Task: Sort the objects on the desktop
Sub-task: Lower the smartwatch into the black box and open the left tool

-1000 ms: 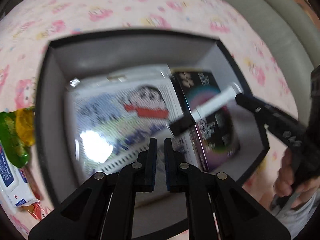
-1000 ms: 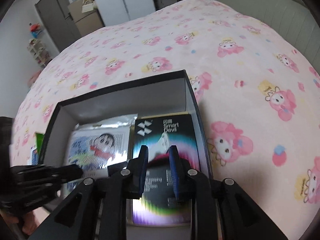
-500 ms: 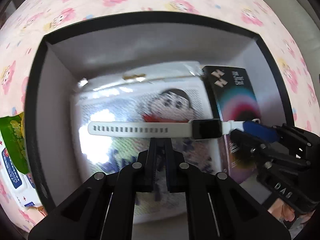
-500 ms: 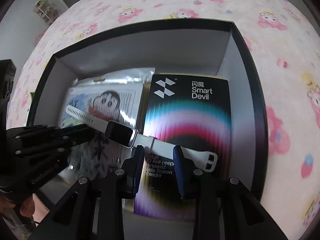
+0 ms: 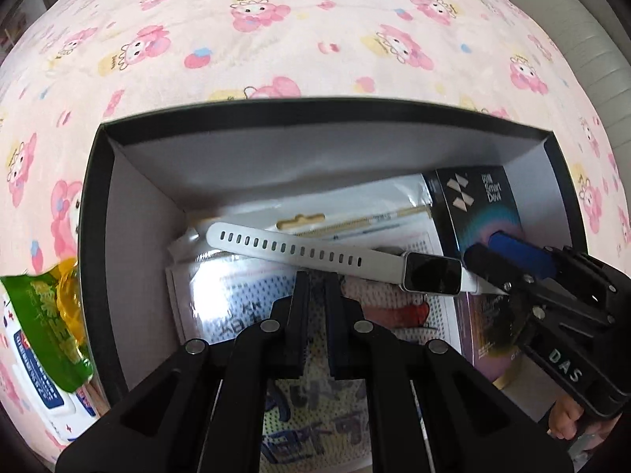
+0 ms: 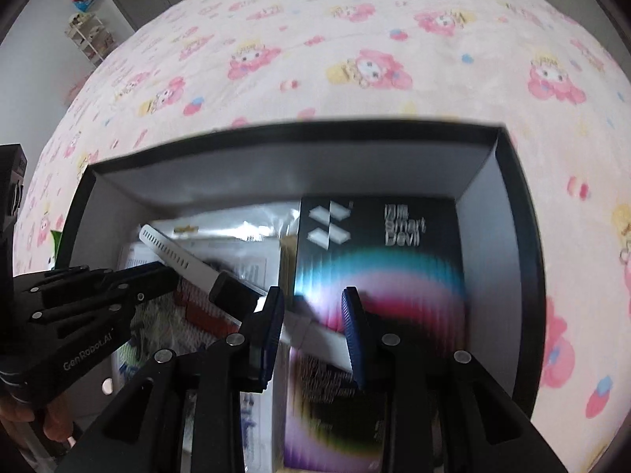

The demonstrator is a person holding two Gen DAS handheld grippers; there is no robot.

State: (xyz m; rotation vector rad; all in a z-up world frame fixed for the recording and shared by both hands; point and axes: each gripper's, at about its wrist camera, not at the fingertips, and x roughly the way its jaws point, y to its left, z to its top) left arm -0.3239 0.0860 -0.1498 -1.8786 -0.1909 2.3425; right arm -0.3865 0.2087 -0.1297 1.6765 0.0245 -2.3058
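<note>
The step in hand looks like setting the white watch (image 5: 335, 256) into the black box (image 5: 94, 213) on the bed (image 5: 315, 39). In the left view it lies across the middle of the frame on a cartoon packet (image 5: 244, 307) and a dark carton (image 5: 485, 205). The right tool (image 6: 313, 327) is released, fingers spread either side of the strap; the left tool (image 5: 317, 307) is clenched on nothing. Next likely comes withdrawing the right tool upward without snagging the strap.
</note>
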